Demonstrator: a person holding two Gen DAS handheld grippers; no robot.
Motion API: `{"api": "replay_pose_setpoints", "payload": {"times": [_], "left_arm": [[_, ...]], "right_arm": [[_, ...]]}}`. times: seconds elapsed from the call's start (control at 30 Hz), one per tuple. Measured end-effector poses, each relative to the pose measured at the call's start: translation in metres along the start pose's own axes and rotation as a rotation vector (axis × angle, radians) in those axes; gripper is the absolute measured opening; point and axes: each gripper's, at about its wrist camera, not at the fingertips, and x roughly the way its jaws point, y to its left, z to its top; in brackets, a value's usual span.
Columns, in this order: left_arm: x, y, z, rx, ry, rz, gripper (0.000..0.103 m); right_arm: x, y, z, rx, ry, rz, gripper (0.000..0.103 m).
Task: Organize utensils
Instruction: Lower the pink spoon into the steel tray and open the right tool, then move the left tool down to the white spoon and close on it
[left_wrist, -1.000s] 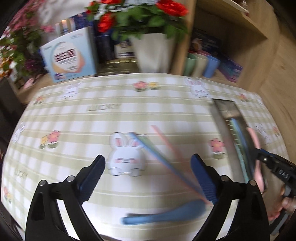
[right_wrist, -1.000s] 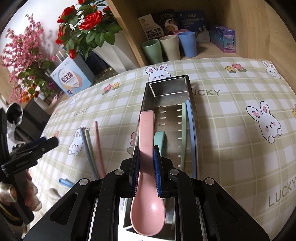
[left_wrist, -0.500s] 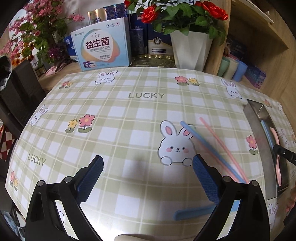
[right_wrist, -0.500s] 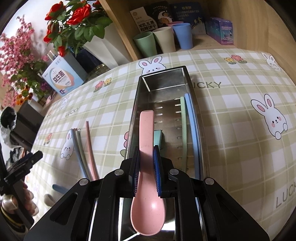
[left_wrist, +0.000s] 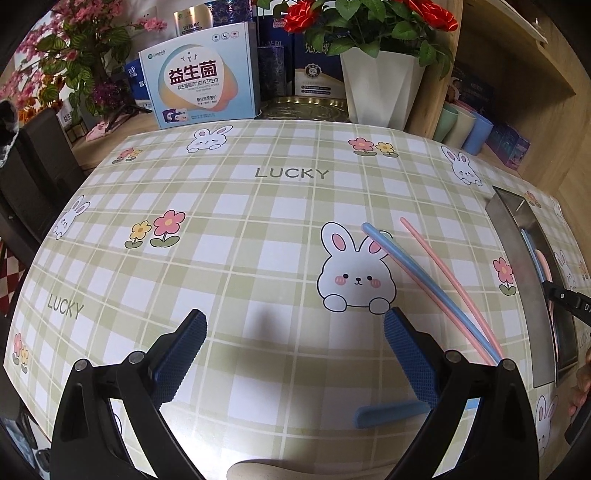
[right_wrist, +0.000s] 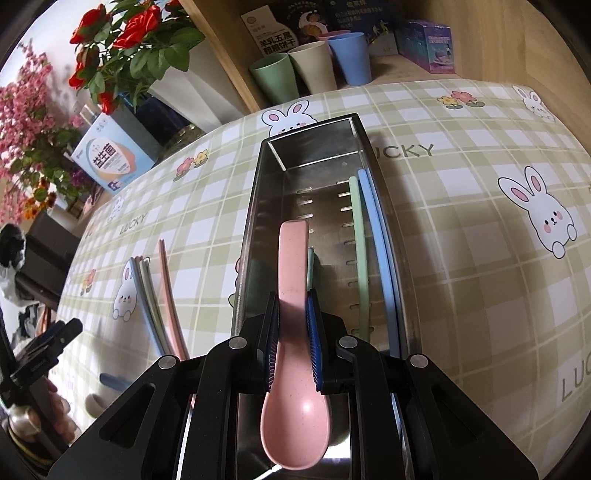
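The right gripper (right_wrist: 291, 332) has its jaws clamped on the handle of a pink spoon (right_wrist: 291, 387), bowl toward the camera and handle end pointing away, hanging over the steel utensil tray (right_wrist: 258, 206). The spoon sits along the tray's length, over its left half. Below it a green chopstick (right_wrist: 358, 236) and a blue chopstick (right_wrist: 376, 243) lie against the right wall, and part of a green utensil shows just right of the pink handle.

The step in hand looks to be setting the spoon down in the tray. To do it well, keep the handle parallel to the long walls, lower until the bowl is near the slotted floor, then ease the jaws apart so the spoon does not bounce or land across the green piece.

The left gripper (left_wrist: 295, 343) hovers over the bench (left_wrist: 258, 240) with jaws wide and nothing between them. Just right of it lie a loose blue chopstick (left_wrist: 424, 284) and pink chopsticks (left_wrist: 454, 288), and a blue spoon handle (left_wrist: 388, 413) lies partly behind the right jaw. A beige utensil (left_wrist: 266, 469) peeks in at the bottom edge. These are likely next.
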Motion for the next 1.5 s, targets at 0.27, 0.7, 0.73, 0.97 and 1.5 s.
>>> {"api": "replay_pose_setpoints", "payload": {"times": [0.27, 0.7, 0.73, 0.97, 1.5], "left_arm": [[-0.004, 0.002, 0.001, -0.003, -0.006, -0.012, 0.094], [-0.022, 0.009, -0.008, 0.027, -0.028, -0.029, 0.094], [-0.023, 0.01, -0.009, 0.03, -0.028, -0.03, 0.094], [-0.035, 0.025, -0.031, 0.047, -0.019, -0.025, 0.094], [-0.058, 0.054, -0.08, 0.105, -0.028, -0.033, 0.094]], "right_arm": [[-0.003, 0.001, 0.001, 0.007, -0.003, -0.015, 0.016], [-0.036, 0.035, -0.014, -0.047, -0.079, -0.042, 0.016], [-0.038, 0.04, -0.017, -0.053, -0.082, -0.036, 0.016], [-0.041, 0.077, -0.045, -0.103, -0.08, 0.011, 0.016], [-0.022, 0.14, -0.111, -0.233, 0.051, 0.058, 0.016]]}}
